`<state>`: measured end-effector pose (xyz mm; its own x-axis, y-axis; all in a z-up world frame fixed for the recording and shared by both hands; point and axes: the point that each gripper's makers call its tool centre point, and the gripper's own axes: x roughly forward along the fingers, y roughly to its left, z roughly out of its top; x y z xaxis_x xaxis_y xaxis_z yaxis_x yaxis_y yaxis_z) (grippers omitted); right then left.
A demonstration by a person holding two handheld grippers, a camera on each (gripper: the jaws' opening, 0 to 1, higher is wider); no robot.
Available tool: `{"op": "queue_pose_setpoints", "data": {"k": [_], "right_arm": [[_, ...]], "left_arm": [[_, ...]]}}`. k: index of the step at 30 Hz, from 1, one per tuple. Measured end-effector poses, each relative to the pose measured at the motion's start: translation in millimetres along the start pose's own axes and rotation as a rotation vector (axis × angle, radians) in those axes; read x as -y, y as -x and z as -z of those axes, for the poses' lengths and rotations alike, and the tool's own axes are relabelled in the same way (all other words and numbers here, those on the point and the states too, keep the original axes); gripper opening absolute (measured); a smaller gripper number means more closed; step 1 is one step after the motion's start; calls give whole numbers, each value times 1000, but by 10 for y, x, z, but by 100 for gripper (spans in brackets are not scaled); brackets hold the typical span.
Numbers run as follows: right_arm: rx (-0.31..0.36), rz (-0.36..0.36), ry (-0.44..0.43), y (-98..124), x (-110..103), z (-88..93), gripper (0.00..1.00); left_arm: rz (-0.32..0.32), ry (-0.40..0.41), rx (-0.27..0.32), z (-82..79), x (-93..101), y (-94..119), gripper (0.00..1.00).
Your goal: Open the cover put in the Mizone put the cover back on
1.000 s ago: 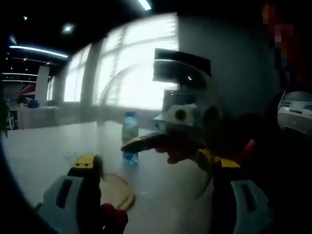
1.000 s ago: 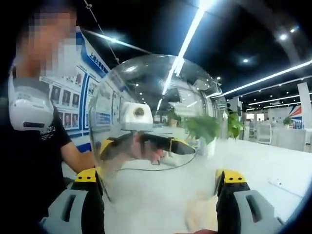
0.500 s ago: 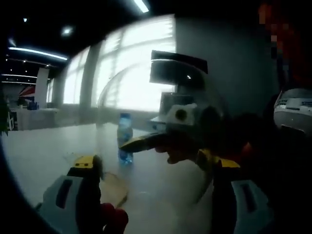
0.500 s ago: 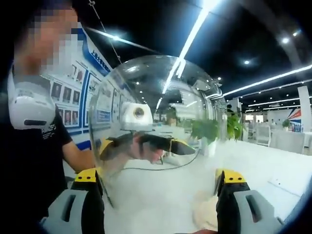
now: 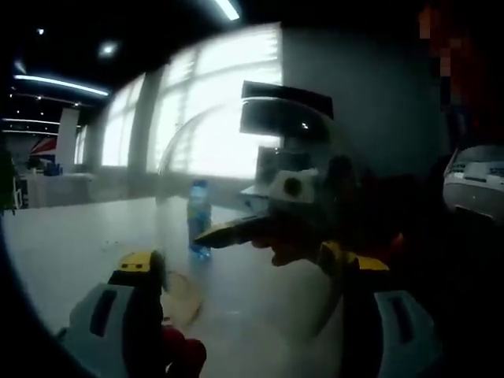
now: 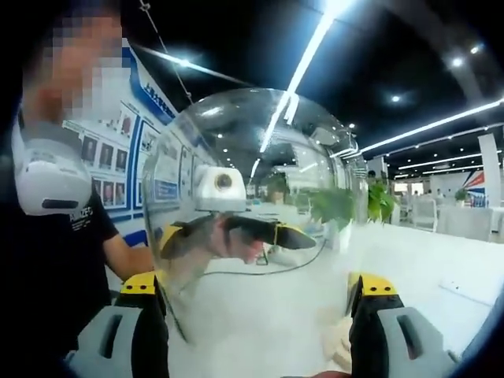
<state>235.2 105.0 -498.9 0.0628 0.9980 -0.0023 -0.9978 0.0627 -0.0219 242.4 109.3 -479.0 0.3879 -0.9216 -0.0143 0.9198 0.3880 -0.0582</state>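
So the clear dome cover (image 6: 252, 181) is up off the table (image 5: 71, 236), both grippers spread wide, one on each rim edge. It's likely light, stiff, slippery plastic. The Mizone bottle (image 5: 198, 219) stands mid-table, untouched.

In the left gripper view the clear cover (image 5: 236, 181) fills mid-frame with the right gripper (image 5: 260, 228) behind it, blocking the way to the bottle (image 5: 198, 218). Bare surface (image 5: 71, 236) lies open at left. In the right gripper view, the surface (image 6: 425, 260) at right is free
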Motion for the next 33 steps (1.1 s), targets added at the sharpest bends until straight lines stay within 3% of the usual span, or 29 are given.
{"op": "queue_pose_setpoints", "data": {"k": [5,11,20,27,33], "right_arm": [[-26,1,-26,21,13,86,90],[-7,5,-41,34,37,95,90],[15,22,-41,96,77,70,90],[44,51,-43,113,62,41,90],[29,86,-41,140,6,44,90]], "left_arm": [[-1,23,-13,88,-12,-25,83],[-6,64,21,122,-55,-28,83],[8,48,32,112,-83,-84,83],[7,-21,55,61,-66,-5,78],[-18,-2,73,89,-87,115,75]]}}
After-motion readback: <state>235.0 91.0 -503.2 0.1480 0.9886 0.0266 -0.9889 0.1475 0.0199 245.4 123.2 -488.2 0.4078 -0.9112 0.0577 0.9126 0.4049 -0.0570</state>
